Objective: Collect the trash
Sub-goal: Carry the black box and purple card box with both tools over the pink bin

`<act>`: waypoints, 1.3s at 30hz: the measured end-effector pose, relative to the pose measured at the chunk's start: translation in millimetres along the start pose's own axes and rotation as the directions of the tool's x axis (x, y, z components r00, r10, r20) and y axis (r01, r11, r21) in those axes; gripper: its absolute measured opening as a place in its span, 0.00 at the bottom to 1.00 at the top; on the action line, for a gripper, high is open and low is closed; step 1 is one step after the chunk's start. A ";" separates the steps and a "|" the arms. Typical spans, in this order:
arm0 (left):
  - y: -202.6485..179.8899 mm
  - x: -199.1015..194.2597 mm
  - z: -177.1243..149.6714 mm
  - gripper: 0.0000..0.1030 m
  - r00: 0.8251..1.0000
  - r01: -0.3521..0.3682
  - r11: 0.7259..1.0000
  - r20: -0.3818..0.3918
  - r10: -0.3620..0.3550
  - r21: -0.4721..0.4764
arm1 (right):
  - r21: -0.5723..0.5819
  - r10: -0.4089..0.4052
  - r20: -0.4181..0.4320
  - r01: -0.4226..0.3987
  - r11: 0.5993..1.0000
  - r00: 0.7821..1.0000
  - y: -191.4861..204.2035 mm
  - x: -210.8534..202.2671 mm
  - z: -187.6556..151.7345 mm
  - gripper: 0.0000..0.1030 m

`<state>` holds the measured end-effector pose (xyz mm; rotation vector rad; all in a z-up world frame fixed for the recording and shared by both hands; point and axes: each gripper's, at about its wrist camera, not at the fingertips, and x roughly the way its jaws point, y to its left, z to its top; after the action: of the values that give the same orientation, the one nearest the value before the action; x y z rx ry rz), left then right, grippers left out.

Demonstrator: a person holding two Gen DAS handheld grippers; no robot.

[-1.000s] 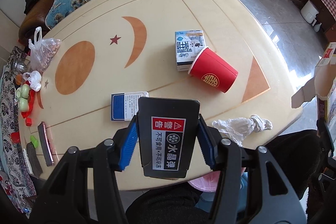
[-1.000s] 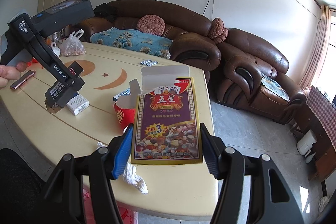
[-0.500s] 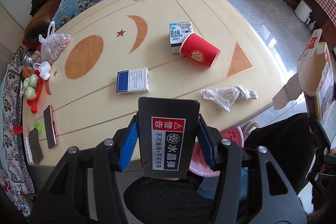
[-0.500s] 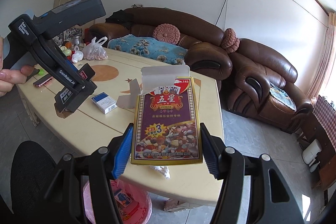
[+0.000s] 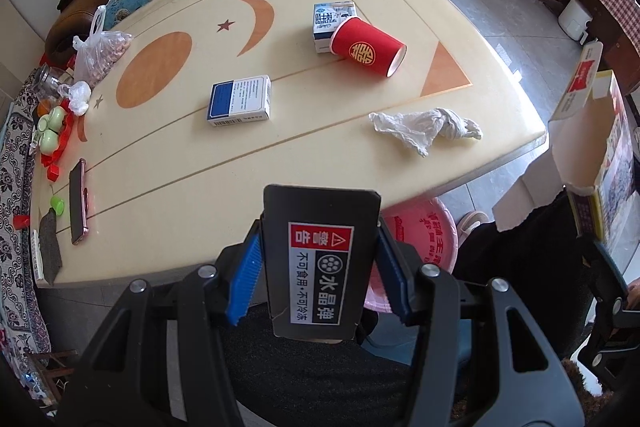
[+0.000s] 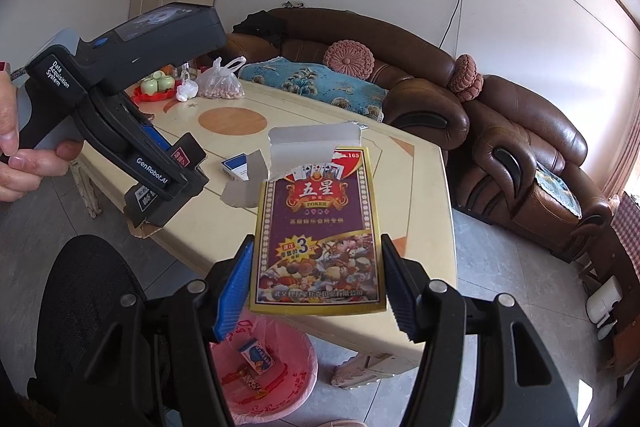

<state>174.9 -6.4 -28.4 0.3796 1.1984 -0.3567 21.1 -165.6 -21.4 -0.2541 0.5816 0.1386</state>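
Trash rode in both grippers above the pink bin (image 6: 276,379) beside the worktop (image 5: 304,131): left gripper (image 5: 318,269) jaws clamped a black packet (image 5: 320,263); right gripper (image 6: 316,283) jaws gripped a card box (image 6: 320,231); released early, either apparently could miss the bin's rim.

Cream counter (image 5: 168,211) inlaid with orange circle, crescent and star. Red cup (image 5: 366,47) with gold emblem. Blue-and-white box (image 5: 239,101). Black carton (image 5: 320,263), red-and-white label. Purple, gold-edged card box (image 6: 318,235). Pink bin (image 6: 276,383). Brown sofa (image 6: 420,75).
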 end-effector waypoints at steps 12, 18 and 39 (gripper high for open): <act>-12.7 29.4 -31.5 0.52 0.999 0.042 0.999 -0.010 -0.042 -0.013 | 0.018 0.046 -0.109 -0.044 0.999 0.993 9.4 20.2 -30.4 0.57; -18.2 52.8 -46.6 0.52 0.997 0.076 0.997 -0.027 -0.077 -0.031 | 0.038 0.066 -0.173 -0.060 0.997 0.983 17.3 35.0 -52.3 0.57; -30.7 146.8 -90.4 0.52 0.983 0.148 0.974 -0.084 -0.164 -0.171 | 0.113 0.140 -0.393 -0.103 0.988 0.909 23.2 112.8 -118.8 0.57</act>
<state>133.5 -1.2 -198.5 0.1613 1.3480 -0.3758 47.5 -169.6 -184.7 -0.1575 1.0115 0.1826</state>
